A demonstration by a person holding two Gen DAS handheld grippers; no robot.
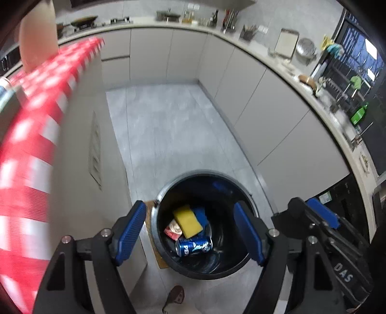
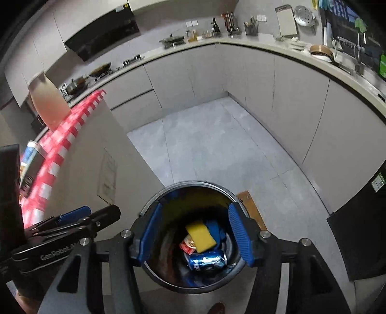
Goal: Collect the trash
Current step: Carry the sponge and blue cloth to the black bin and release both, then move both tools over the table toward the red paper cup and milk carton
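A red-and-white checked cloth covers the near counter, with a pale jug standing on it. Across the grey tiled floor, the curved counter carries a wok, bottles, a cutting board and a metal colander.

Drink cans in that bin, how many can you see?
2. A blue can lies on its side nearest the camera in the bin; a crushed red can sits beside it, partly under the yellow sponge. More may be hidden.

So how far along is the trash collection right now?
Done: a blue Pepsi can, a yellow sponge and a red wrapper lie in the black trash bin. In hand: nothing; the left tool and right tool hover open over it. Left: a can on the checkered cloth.
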